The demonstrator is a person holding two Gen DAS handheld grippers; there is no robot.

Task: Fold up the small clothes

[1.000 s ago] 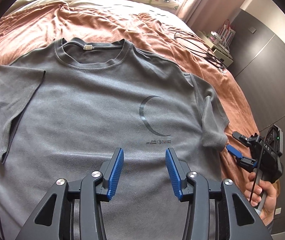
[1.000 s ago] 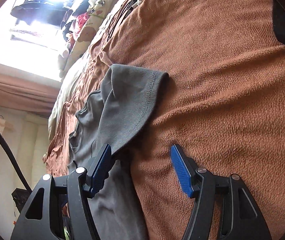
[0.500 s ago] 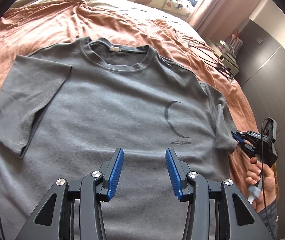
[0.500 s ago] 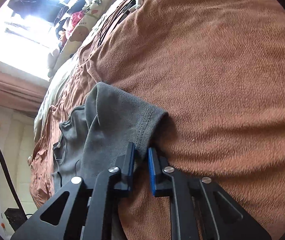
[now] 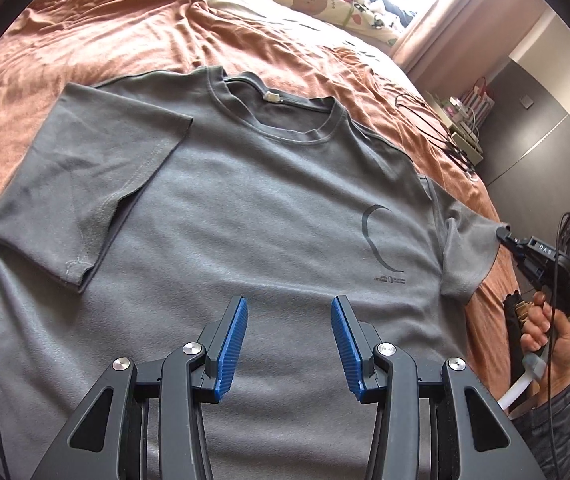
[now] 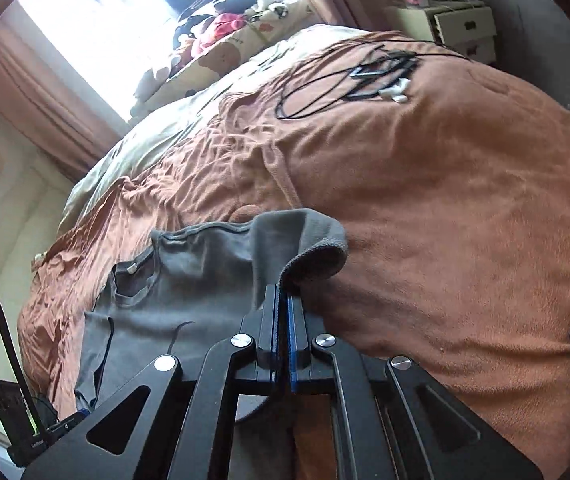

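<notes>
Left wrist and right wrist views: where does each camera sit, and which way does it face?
Left wrist: behind the open left gripper, looking down over the grey T-shirt; the person's right hand shows.
Right wrist: behind the right gripper, shut on the shirt's sleeve, facing the window.
Shared: T-shirt, brown blanket.

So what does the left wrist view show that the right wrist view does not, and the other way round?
Only the left wrist view shows the left tongs, open above the shirt front, the folded-in sleeve, the crescent print and the hand that holds the right tongs.

Only the right wrist view shows the tangle of black cables from close by and the window.

Both show the grey T-shirt on the brown blanket, and the right tongs shut on the other sleeve.
</notes>
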